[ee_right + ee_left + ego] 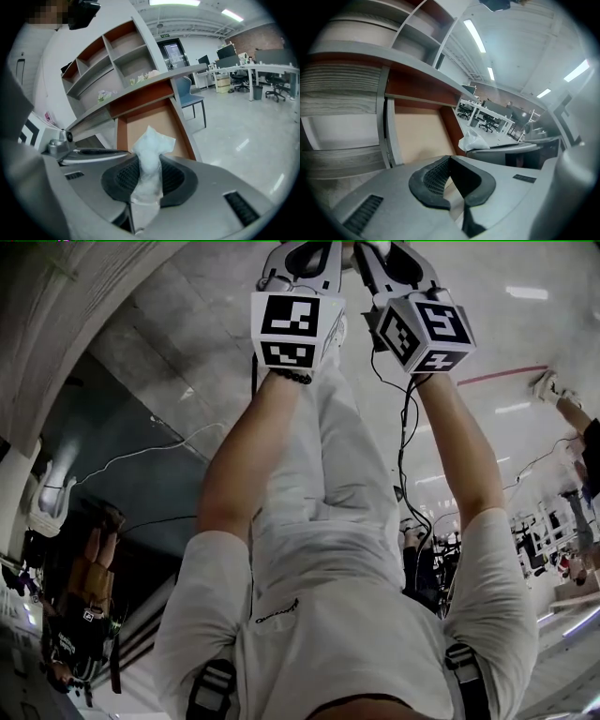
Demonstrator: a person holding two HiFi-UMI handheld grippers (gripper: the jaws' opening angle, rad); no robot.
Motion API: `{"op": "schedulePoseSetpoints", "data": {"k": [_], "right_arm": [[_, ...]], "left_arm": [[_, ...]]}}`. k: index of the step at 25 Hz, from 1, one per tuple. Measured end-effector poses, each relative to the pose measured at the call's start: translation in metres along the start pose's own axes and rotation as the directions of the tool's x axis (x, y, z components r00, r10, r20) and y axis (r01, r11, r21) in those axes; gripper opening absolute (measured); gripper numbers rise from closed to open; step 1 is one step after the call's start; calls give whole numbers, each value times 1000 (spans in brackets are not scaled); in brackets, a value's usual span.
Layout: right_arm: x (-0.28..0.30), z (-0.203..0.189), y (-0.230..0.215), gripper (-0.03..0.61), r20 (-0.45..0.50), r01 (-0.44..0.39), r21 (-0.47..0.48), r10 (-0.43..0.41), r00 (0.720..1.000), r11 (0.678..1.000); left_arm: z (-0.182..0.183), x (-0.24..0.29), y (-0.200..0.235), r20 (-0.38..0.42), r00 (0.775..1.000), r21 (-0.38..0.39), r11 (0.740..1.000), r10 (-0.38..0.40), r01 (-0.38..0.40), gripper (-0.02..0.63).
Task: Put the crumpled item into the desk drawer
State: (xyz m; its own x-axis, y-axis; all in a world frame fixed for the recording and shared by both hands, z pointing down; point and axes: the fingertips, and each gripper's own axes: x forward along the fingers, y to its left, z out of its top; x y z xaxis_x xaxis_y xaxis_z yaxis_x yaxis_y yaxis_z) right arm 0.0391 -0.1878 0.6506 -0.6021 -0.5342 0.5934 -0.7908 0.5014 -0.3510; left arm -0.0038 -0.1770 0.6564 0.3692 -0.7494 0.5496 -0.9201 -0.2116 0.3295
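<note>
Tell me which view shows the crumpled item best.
The right gripper view: the crumpled item sits centre frame, pinched between the fingers of the right gripper, with the open drawer beyond. The left gripper view catches only a small white bit of it. The head view does not show it.

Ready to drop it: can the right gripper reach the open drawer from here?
Probably yes. The right gripper, shut on the crumpled item, faces the open drawer, and nothing shows between them.
</note>
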Motion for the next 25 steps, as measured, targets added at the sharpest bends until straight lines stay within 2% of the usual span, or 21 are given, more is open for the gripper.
{"op": "schedulePoseSetpoints", "data": {"k": [8, 15, 25], "right_arm": [[11, -9, -12, 89, -24, 4, 18, -4, 1000, 1000], [24, -25, -4, 89, -43, 5, 12, -4, 999, 1000], [24, -18, -10, 89, -40, 15, 10, -14, 999, 1000]], "left_arm": [[-10, 9, 5, -21, 1000, -22, 1000, 11, -11, 3], [-19, 8, 18, -29, 1000, -30, 1000, 3, -4, 3], [-15, 15, 14, -42, 999, -35, 999, 13, -14, 2]]}}
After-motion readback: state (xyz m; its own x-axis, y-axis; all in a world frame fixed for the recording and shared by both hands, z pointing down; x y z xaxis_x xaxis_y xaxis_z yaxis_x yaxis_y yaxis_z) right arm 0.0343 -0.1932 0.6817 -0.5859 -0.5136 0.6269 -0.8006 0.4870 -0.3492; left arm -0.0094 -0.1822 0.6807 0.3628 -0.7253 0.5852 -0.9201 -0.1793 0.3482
